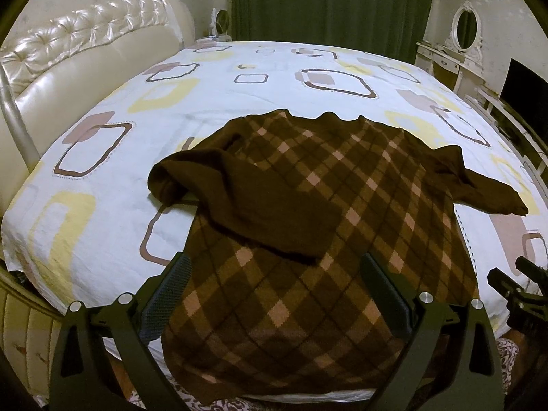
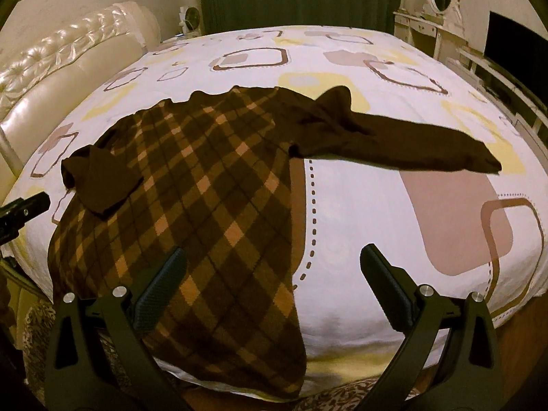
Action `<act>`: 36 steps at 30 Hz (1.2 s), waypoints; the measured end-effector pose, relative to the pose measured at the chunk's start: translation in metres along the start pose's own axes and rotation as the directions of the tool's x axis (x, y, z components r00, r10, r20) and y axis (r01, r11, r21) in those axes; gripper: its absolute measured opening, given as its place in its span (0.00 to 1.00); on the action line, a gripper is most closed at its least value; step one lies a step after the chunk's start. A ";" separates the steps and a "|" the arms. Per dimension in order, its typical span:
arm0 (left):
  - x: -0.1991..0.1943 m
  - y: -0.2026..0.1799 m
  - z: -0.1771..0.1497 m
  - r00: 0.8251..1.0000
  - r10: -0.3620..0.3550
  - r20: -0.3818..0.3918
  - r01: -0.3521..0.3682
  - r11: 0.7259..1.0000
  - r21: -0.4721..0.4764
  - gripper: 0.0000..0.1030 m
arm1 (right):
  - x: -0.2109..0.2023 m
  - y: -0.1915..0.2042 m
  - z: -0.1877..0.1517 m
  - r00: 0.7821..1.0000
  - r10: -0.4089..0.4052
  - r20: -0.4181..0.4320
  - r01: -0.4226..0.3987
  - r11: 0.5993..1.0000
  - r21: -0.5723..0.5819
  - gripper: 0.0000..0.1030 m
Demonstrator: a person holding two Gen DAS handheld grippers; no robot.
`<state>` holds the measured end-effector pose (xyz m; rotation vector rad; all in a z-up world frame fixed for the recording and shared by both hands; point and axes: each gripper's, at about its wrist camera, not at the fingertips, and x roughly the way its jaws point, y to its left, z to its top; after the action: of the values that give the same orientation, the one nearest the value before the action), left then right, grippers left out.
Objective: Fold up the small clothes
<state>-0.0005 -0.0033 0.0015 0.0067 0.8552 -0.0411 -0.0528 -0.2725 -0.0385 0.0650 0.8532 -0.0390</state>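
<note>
Brown argyle sweater lies spread, one sleeve folded across.

Brown argyle sweater flat on bed, L sleeve folded across front, R sleeve outstretched.

We see the sweater lying flat on the bed, its hem hanging over the near edge. Its left sleeve lies folded inward across the body; its right sleeve stretches out to the right on the sheet. Left tongs sit above the hem, a finger on either side. Right tongs straddle the sweater's right edge, one finger over cloth, the other over sheet. Headboard stands left, curtain behind, dresser with mirror far right.
</note>
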 end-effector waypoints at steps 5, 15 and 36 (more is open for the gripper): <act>0.008 0.006 -0.002 1.000 -0.008 -0.010 0.008 1.000 -0.008 0.95 | 0.007 -0.008 0.002 0.999 0.037 -0.039 -0.037 0.999 0.017 0.98; 0.023 0.016 0.003 1.000 -0.010 0.003 0.010 1.000 0.017 0.95 | 0.017 -0.027 0.008 0.995 0.064 -0.071 -0.059 0.995 0.080 0.98; 0.100 -0.045 0.009 0.929 0.368 -0.043 -0.339 0.892 0.299 0.95 | 0.030 -0.032 -0.002 0.991 0.064 -0.119 -0.053 0.994 0.094 0.98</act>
<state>0.0700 -0.0523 -0.0675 0.4424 0.9299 0.1809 -0.0364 -0.3048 -0.0633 0.1792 0.9713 -0.0192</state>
